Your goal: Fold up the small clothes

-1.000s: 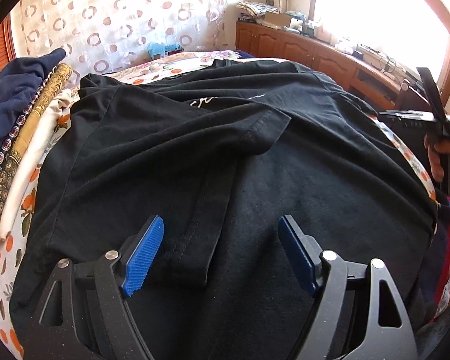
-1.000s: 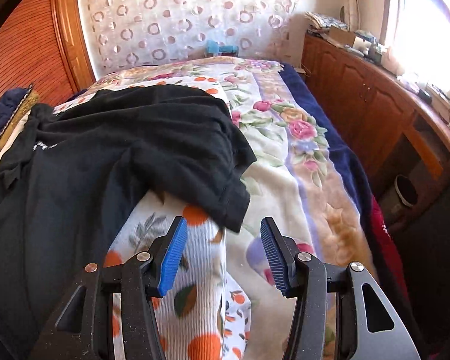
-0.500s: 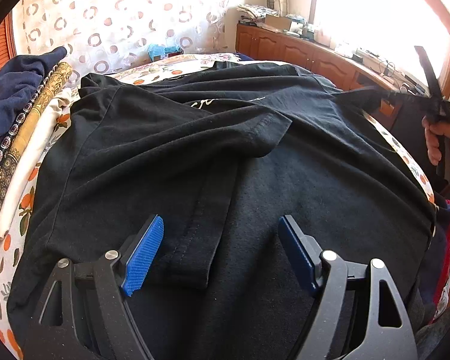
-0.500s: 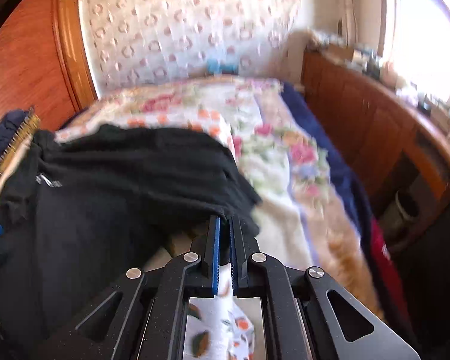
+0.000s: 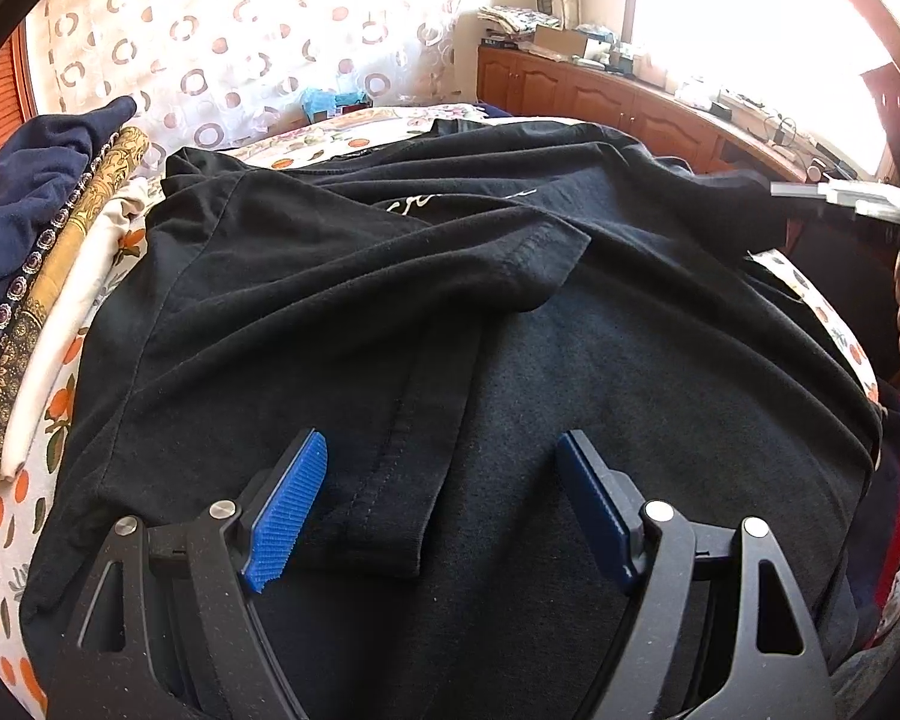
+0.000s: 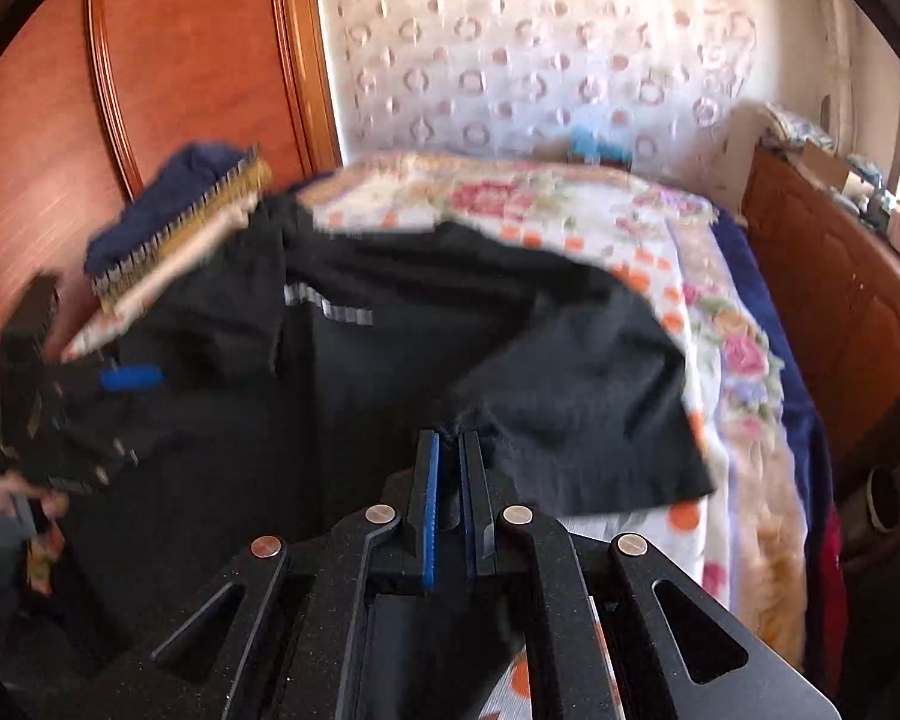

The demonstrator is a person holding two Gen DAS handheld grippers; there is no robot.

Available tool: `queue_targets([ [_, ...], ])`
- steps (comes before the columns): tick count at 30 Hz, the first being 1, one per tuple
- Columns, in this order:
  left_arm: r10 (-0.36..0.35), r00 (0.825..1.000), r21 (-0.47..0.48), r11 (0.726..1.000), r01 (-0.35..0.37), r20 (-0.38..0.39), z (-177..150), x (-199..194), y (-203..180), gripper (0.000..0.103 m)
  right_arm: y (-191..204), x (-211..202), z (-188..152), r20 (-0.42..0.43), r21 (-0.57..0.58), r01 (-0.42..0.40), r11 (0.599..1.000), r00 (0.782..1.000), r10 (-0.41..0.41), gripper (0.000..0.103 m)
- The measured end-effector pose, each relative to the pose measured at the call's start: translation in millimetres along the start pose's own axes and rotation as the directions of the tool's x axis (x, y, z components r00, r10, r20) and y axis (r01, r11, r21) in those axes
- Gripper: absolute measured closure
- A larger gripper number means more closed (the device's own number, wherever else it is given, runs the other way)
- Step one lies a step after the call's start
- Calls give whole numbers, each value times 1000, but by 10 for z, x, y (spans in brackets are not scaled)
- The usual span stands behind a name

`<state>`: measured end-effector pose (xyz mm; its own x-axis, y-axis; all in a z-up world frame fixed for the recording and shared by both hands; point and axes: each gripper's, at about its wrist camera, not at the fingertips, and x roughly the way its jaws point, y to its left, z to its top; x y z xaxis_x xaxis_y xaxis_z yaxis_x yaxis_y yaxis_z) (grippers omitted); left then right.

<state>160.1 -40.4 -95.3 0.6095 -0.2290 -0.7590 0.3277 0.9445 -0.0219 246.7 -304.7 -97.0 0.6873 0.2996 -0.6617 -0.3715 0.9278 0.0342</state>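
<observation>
A black T-shirt (image 5: 510,312) lies spread on the bed, one sleeve folded across its middle. My left gripper (image 5: 444,498) is open just above the shirt's near part, its blue pads (image 5: 288,504) either side of the folded sleeve's hem. My right gripper (image 6: 448,456) is shut on the shirt's right sleeve edge (image 6: 570,390) and holds it lifted off the bed. The right gripper also shows at the far right of the left wrist view (image 5: 840,198), and the left gripper shows at the left of the right wrist view (image 6: 60,396).
A stack of folded clothes (image 5: 42,276) lies left of the shirt. The floral bedspread (image 6: 726,360) shows to the right. A wooden cabinet (image 5: 600,102) with clutter runs along the window side. A wooden headboard (image 6: 198,72) and a patterned curtain (image 5: 210,36) stand behind.
My right gripper closed on the shirt's right sleeve edge, then lifted it and swung it left over the shirt. My left gripper stayed open and still.
</observation>
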Motion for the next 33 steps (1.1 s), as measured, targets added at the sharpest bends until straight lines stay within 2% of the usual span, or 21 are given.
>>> queue_targets([
  [3, -2, 1000, -2, 1000, 2, 1, -1, -2, 6, 23, -76, 4, -138, -25, 16, 14, 1000, 1000, -14, 96],
  [5, -3, 1000, -2, 1000, 3, 1, 0, -1, 7, 23, -139, -83, -192, -22, 29, 18, 999, 1000, -17, 90],
  [10, 4, 1000, 4, 1000, -4, -1, 0, 3, 2, 23, -179, -356, -253, 21, 54, 64, 997, 998, -65, 57],
  [13, 9, 1000, 10, 1000, -9, -4, -1, 10, -13, 22, -289, -449, -296, 40, 104, 110, 989, 993, -114, 55],
  [17, 9, 1000, 10, 1000, -9, -3, -2, 8, -16, 22, -630, -236, -281, -14, 192, 192, 963, 981, -193, 55],
  [20, 2, 1000, 0, 1000, -2, 3, -6, -4, -2, 22, -755, 57, -217, -57, 242, 208, 948, 978, -200, 55],
  [24, -10, 1000, -62, 998, 12, 25, -18, -46, 112, 22, -915, 276, -86, -108, 280, 227, 933, 973, -204, 55],
  [25, -12, 999, -77, 997, 14, 30, -22, -55, 139, 22, -909, 316, -44, -115, 285, 224, 932, 973, -199, 56],
  [26, -12, 999, -87, 996, 15, 35, -24, -63, 153, 22, -894, 351, -5, -119, 290, 219, 932, 974, -192, 62],
  [27, -11, 999, -97, 995, 15, 42, -29, -76, 168, 22, -882, 346, 17, -113, 293, 209, 933, 977, -183, 75],
  [28, -10, 999, -101, 995, 15, 47, -32, -86, 173, 22, -892, 334, 64, -114, 287, 210, 935, 976, -184, 80],
  [29, -9, 999, -103, 995, 14, 54, -34, -96, 176, 22, -859, 302, 101, -113, 265, 232, 936, 971, -209, 97],
  [33, -9, 996, -110, 994, 19, 87, -39, -156, 181, 22, -669, 127, 255, -47, 203, 215, 955, 977, -210, 100],
])
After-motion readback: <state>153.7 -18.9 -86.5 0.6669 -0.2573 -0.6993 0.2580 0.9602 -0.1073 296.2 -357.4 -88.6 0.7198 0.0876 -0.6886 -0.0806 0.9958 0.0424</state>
